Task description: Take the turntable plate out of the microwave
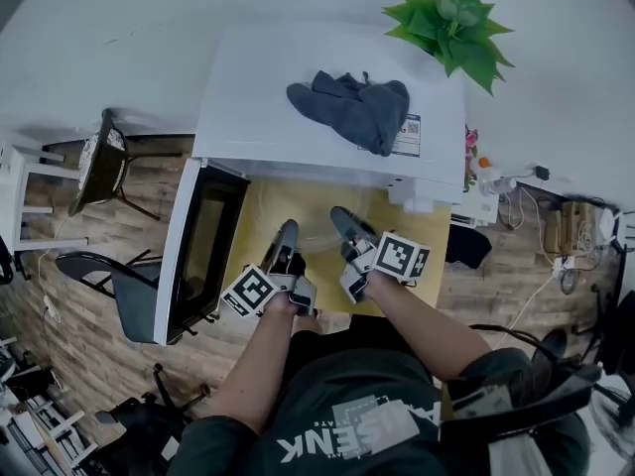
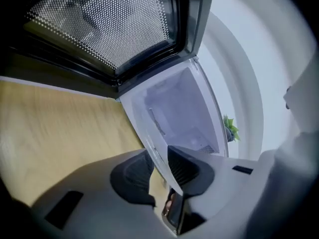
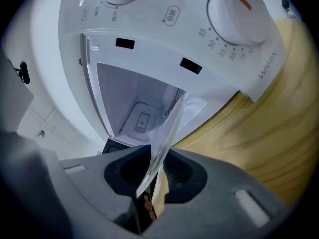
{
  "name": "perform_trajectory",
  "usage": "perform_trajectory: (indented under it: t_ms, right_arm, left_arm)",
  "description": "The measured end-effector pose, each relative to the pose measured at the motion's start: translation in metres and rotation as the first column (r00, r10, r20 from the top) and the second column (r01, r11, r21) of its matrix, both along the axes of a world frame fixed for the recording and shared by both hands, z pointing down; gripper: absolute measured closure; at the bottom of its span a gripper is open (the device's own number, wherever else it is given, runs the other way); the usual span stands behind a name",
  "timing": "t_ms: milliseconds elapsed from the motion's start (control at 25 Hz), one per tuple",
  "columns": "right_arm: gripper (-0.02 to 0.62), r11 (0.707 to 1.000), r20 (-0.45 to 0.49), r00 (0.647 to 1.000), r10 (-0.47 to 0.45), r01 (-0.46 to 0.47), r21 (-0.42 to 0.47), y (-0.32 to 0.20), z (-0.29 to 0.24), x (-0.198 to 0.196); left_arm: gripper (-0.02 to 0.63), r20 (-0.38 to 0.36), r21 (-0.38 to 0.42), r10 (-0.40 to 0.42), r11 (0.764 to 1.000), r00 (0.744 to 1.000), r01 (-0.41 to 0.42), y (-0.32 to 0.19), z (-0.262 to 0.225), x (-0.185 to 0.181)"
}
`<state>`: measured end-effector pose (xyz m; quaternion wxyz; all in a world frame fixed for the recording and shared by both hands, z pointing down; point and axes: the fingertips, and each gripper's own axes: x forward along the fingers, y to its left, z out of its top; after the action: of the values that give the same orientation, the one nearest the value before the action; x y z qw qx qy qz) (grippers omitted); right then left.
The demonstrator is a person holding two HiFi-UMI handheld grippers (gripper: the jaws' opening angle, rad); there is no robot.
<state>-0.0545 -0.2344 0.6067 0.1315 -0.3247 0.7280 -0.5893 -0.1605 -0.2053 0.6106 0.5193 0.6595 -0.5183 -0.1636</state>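
Observation:
The clear glass turntable plate hangs over the wooden table, just in front of the white microwave. My left gripper holds its left rim and my right gripper its right rim. In the left gripper view the plate's edge is pinched between the dark pads of my left gripper. In the right gripper view the plate stands edge-on in my right gripper, with the microwave's lit cavity behind it.
The microwave door hangs open at the left. A grey cloth lies on top of the microwave, and a green plant stands at its back right. A chair is at the far left. The timer dial faces my right gripper.

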Motion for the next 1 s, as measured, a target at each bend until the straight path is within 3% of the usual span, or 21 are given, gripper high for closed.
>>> perform_trajectory:
  t_ms: [80, 160, 280, 440, 640, 840, 1000]
  right_arm:
    - [0.514, 1.000, 0.005, 1.000, -0.013, 0.013, 0.001, 0.004, -0.002, 0.002]
    - [0.514, 0.999, 0.008, 1.000, -0.030, 0.030, 0.011, 0.008, -0.006, 0.003]
    - [0.514, 0.998, 0.008, 0.998, -0.055, 0.055, 0.033, 0.016, -0.016, 0.003]
    - [0.514, 0.997, 0.004, 0.998, -0.060, 0.060, 0.039, 0.034, -0.028, 0.000]
    - [0.514, 0.995, -0.022, 0.999, -0.043, 0.045, 0.087, 0.059, -0.046, -0.006]
    - [0.512, 0.995, -0.025, 1.000, 0.002, 0.000, 0.098, 0.091, -0.061, -0.013]
    - [0.512, 0.991, -0.031, 0.999, 0.034, -0.030, 0.130, 0.118, -0.080, -0.016]
  left_arm:
    - [0.517, -0.054, 0.011, -0.020, 1.000, 0.998, 0.021, 0.005, -0.004, 0.007]
    - [0.517, -0.041, 0.016, -0.027, 0.999, 0.999, 0.028, 0.011, -0.008, 0.008]
    - [0.517, -0.086, 0.038, -0.039, 0.998, 0.996, 0.042, 0.020, -0.017, 0.013]
    - [0.517, 0.027, 0.020, -0.016, 1.000, 1.000, 0.015, 0.041, -0.026, 0.000]
    - [0.515, -0.013, 0.049, 0.018, 0.999, 1.000, -0.018, 0.064, -0.039, -0.004]
    - [0.515, -0.102, 0.106, 0.071, 0.993, 0.992, -0.061, 0.088, -0.058, -0.003]
    - [0.515, -0.099, 0.145, 0.117, 0.984, 0.988, -0.102, 0.111, -0.076, -0.007]
